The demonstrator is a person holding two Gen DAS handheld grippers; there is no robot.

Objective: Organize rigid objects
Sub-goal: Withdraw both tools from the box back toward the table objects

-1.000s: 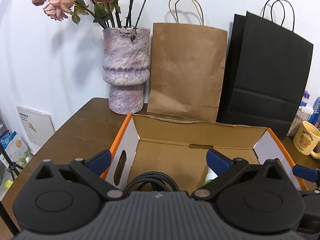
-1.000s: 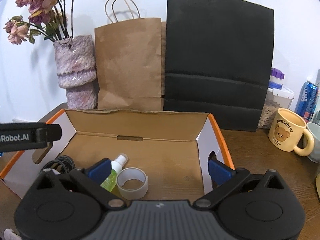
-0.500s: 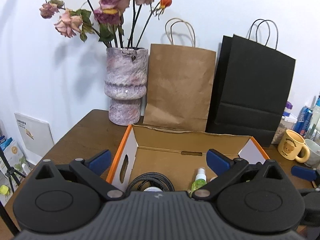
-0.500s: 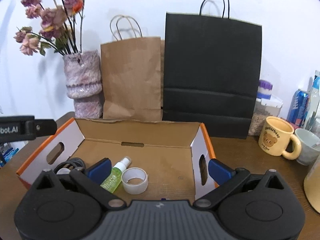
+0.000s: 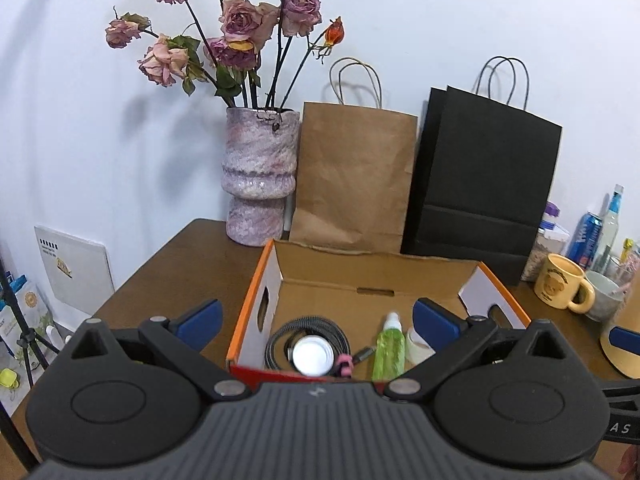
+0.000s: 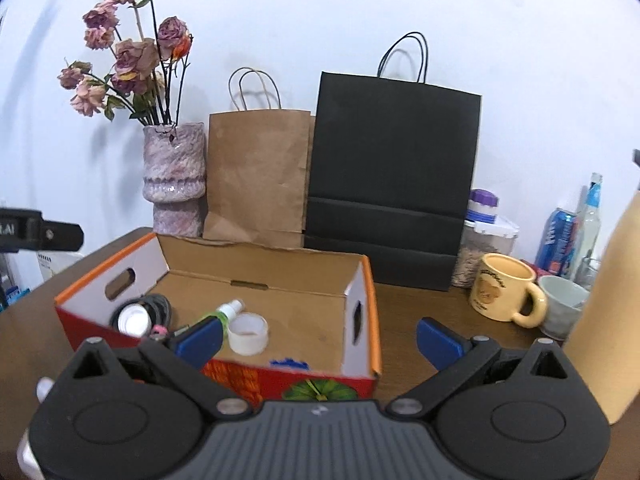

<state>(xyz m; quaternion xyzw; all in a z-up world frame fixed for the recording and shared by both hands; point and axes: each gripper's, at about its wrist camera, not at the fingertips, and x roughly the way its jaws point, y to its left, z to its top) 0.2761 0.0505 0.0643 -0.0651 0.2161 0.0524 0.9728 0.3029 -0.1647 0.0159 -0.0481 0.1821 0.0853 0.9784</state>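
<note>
Left wrist view: left tongs (image 5: 316, 320) are hovering above the near edge of the box (image 5: 256, 300), jaws spread wide and holding nothing. Between the blue tips, inside the box, a coiled cable (image 5: 308, 330) is lying with a white cap (image 5: 313, 356) sitting in its centre. Just beside the right tip, a green bottle (image 5: 389, 350) is lying flat, and a tape roll (image 5: 416, 347) is resting against that tip's inner side. A pink clip (image 5: 345, 363) is showing at the cable's near end. Beyond the box, a vase (image 5: 260, 184), a brown bag (image 5: 352, 176) and a black bag (image 5: 480, 192) are standing along the wall. Off to the right, a mug (image 5: 562, 289) is sitting on the table (image 5: 168, 280).

Right wrist view: right tongs (image 6: 318, 338) are hanging over the box's near right corner, jaws spread wide and holding nothing. The left tip is overlapping the bottle (image 6: 224, 312); the tape roll (image 6: 248, 334) is sitting just right of that tip, inside the box (image 6: 360, 320). The cable (image 6: 156, 306) and cap (image 6: 134, 320) are lying further left. The right tip is hanging outside the box, over bare table (image 6: 412, 304). The mug (image 6: 502, 288) is standing beyond it to the right, with a cup (image 6: 562, 306) touching the handle side.
</note>
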